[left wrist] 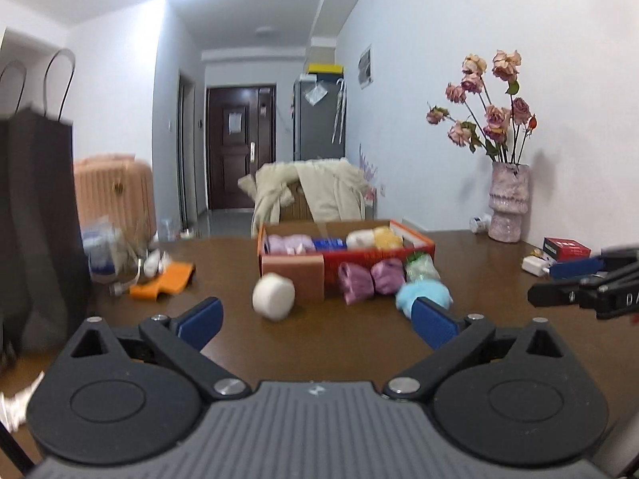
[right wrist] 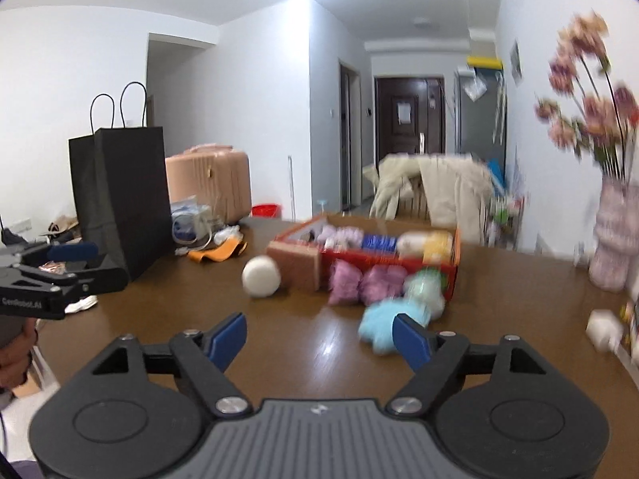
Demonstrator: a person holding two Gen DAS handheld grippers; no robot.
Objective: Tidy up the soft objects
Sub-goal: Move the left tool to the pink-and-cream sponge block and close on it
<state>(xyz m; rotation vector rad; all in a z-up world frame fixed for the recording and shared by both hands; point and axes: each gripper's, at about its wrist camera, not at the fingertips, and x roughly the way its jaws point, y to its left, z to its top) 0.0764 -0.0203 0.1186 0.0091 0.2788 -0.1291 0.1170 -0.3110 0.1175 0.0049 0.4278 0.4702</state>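
A red cardboard box [left wrist: 415,239] [right wrist: 297,233] on the brown table holds several soft bundles. In front of it lie a white ball [left wrist: 273,296] [right wrist: 260,276], two purple bundles [left wrist: 369,279] [right wrist: 365,285], a green-white bundle [left wrist: 421,267] [right wrist: 425,283] and a light blue plush [left wrist: 423,292] [right wrist: 383,321]. My left gripper [left wrist: 319,321] is open and empty, short of the white ball. My right gripper [right wrist: 319,339] is open and empty, its right finger in front of the blue plush. Each gripper shows at the other view's edge.
A black paper bag [left wrist: 36,215] [right wrist: 120,195] stands at the left with an orange cloth [left wrist: 163,279] [right wrist: 217,251] and clutter beside it. A vase of dried roses [left wrist: 509,203] [right wrist: 615,235] and small boxes [left wrist: 565,249] sit at the right. A chair with a beige coat [left wrist: 315,191] is behind the table.
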